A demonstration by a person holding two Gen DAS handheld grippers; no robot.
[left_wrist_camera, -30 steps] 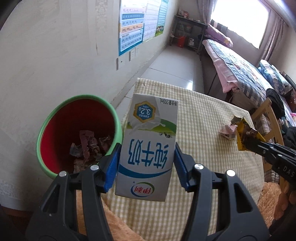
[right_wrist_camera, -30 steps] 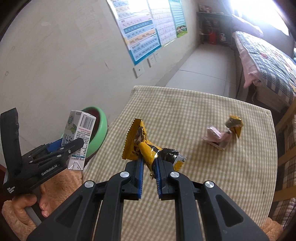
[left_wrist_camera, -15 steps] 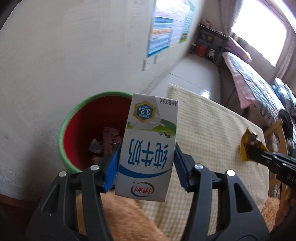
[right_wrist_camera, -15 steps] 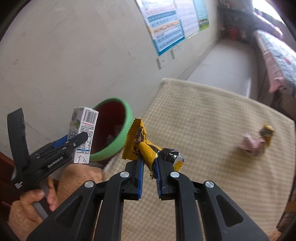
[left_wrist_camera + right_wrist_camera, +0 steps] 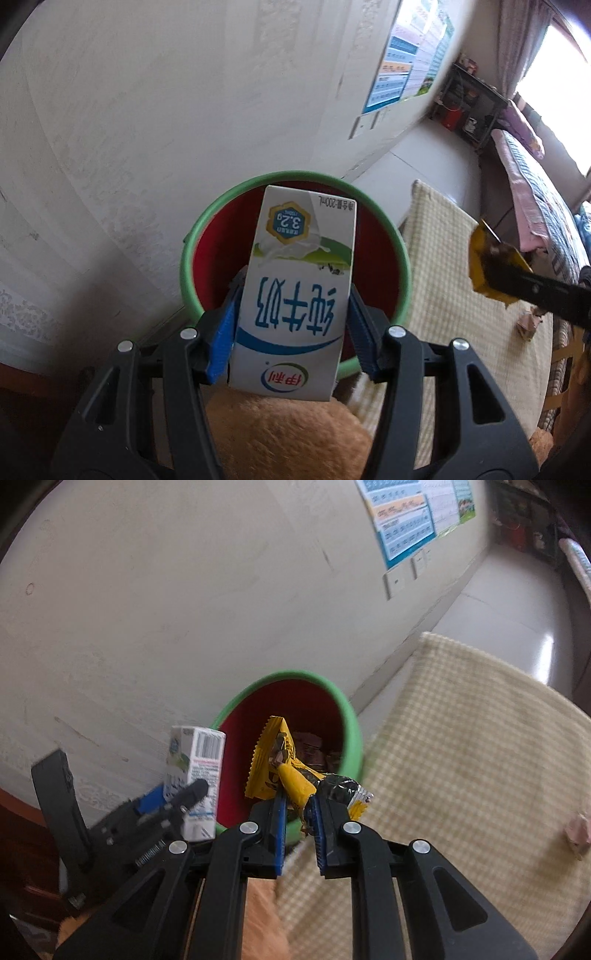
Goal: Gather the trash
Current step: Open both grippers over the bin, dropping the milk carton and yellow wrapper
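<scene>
Holding the white-and-blue cardboard milk carton (image 5: 295, 295) clamped in the left gripper (image 5: 293, 332) over the green-rimmed red plastic bin (image 5: 397, 254); right gripper (image 5: 297, 812) pinches a crumpled yellow foil wrapper (image 5: 275, 768) at the rim. Recommend centring each item before spreading fingers.

milk carton (image 5: 295, 295): white, upside down, over bin | bin (image 5: 199, 236): green rim, red inside | yellow wrapper (image 5: 284, 771): crumpled
</scene>
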